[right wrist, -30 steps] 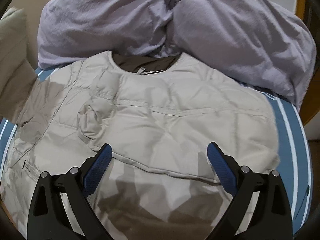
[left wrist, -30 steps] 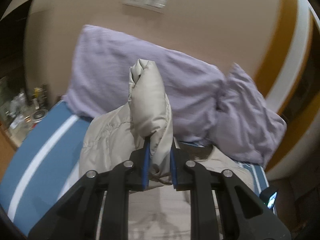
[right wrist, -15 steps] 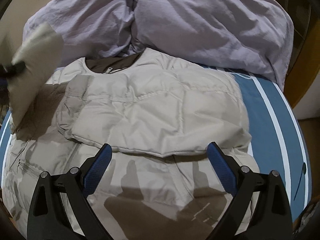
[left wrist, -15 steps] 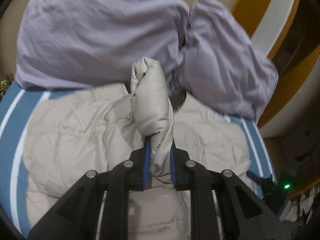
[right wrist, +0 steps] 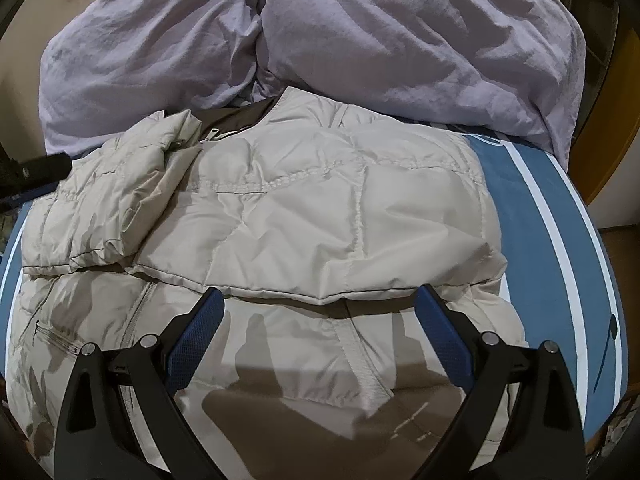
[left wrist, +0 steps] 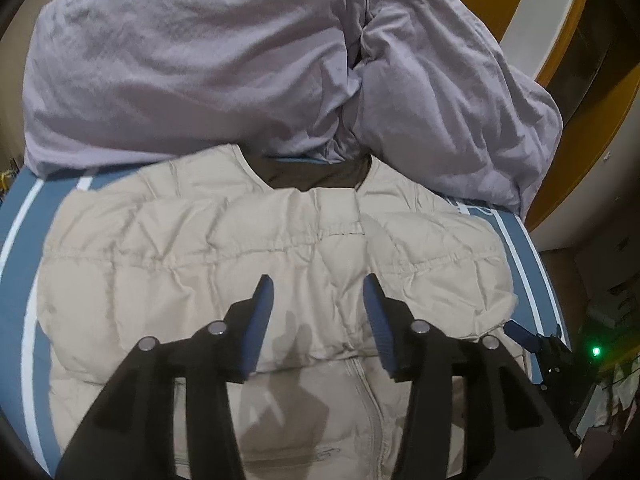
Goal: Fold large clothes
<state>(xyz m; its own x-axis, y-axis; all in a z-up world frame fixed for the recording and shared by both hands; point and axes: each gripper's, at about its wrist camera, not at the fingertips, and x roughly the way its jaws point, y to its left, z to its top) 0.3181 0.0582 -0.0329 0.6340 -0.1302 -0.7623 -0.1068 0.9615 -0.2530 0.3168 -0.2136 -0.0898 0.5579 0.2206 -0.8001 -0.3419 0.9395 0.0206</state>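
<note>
While hanging over the beige puffer jacket (left wrist: 240,248), gripping nothing on either side. Left gripper (left wrist: 317,280): parted to a middling gap, blue pads bare, poised above the folded chest panels; cannot tell whether touching the fabric. Right gripper (right wrist: 319,290): spread wide, empty too, tips level with the lower edge of the sleeve folded across the front. Also glimpsed from the left wrist camera as a blue finger at the jacket's right edge.

Lying flat, front up, on the blue sheet with white stripes (right wrist: 540,220). Pointing collar-first at the heaped lavender duvet (right wrist: 400,32), with the dark lining of the neck opening (left wrist: 316,172) touching the duvet's foot. Hem nearest both cameras, so long axis running from near to far, along the sheet's stripes. One sleeve laid crosswise over the chest, wide and smooth, with its free edge casting a shadow on the lower body. Other sleeve (right wrist: 120,200) doubled up in a puffy bundle on the left side, one end beside the zipper pull (right wrist: 211,134) at the collar. Zipper (left wrist: 372,400) closed down the middle, running toward the hem. Slanted pocket opening (right wrist: 56,336) low on the left front.
</note>
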